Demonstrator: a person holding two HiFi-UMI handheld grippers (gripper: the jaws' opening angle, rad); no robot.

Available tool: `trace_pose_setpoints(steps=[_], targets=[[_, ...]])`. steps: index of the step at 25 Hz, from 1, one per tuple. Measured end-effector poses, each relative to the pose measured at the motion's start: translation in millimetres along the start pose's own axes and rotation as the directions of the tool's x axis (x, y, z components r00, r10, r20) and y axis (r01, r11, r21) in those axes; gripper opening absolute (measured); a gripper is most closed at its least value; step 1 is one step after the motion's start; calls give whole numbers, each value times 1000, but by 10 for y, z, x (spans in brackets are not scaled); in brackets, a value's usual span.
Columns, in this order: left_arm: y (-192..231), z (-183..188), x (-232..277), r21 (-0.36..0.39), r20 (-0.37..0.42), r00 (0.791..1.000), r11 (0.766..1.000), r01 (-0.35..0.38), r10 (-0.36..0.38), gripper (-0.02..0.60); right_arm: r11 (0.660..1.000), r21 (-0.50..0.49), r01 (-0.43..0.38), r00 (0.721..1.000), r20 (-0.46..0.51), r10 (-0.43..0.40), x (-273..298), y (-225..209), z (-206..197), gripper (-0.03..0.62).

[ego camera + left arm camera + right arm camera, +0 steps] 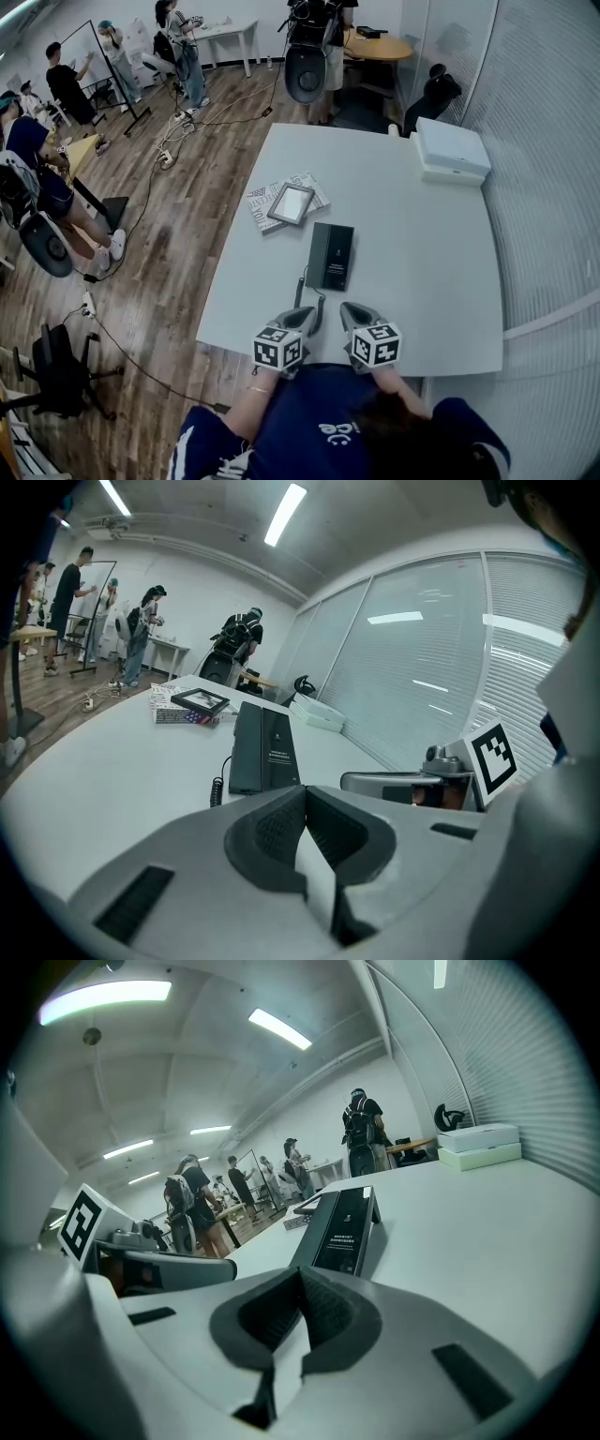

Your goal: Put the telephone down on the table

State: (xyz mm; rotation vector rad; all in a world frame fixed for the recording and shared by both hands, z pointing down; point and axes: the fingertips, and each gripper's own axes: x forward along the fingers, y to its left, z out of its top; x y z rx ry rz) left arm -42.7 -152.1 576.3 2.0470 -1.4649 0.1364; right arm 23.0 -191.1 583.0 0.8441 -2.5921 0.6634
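The telephone [330, 256] lies flat on the tabletop [422, 234], straight ahead of us and apart from both tools. Its long axis runs directly away from us. Its near end points at the gap between our left gripper [302, 317] and right gripper [354, 313], so it sits about midway between them, and we judge neither clearly nearer. Its coiled cord [307, 284] trails off the near left corner, toward the left gripper. Both pairs of fingers are clenched on nothing, pads pressed together, and both grippers hover at the near edge of the tabletop. With the telephone already resting down, we judge the task done. Any further move would be a reach forward along that axis.
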Motion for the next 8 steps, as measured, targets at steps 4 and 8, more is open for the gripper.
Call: trace_pose_setpoints(steps=[4, 8], targets=[[-5, 15, -18, 3, 9, 1000, 1000, -3, 3, 5, 1000, -6, 1, 1000, 4, -1, -15, 9, 3, 9], [-9, 9, -48, 6, 11, 1000, 1000, -3, 3, 5, 1000, -13, 0, 1000, 4, 0, -25, 48, -5, 9]])
